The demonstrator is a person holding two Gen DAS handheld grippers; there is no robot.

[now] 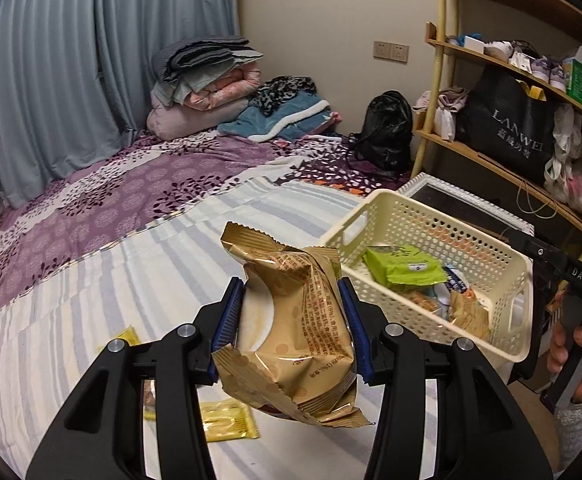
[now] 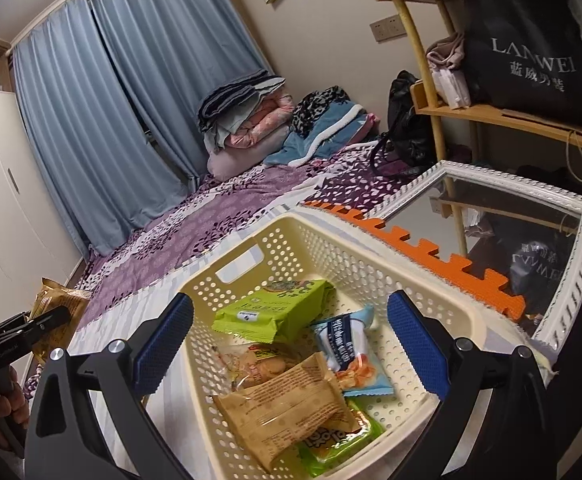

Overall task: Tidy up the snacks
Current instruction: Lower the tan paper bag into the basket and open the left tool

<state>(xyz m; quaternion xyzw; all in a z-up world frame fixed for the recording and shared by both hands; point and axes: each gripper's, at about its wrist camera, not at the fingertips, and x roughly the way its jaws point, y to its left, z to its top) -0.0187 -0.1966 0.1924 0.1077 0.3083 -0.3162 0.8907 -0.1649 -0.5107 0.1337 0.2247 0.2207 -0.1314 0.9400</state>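
My left gripper is shut on a gold snack packet and holds it above the striped bedsheet, left of the cream perforated basket. The basket holds a green packet and other snacks. In the right wrist view my right gripper is open and empty just above the basket, which holds a green packet, a blue-white packet, a tan packet and more. The left gripper with the gold packet shows at the far left.
Two yellow packets lie on the striped sheet under my left gripper. A white-framed mirror and orange foam mat lie right of the basket. A wooden shelf with a black bag stands at right. Folded bedding lies at the back.
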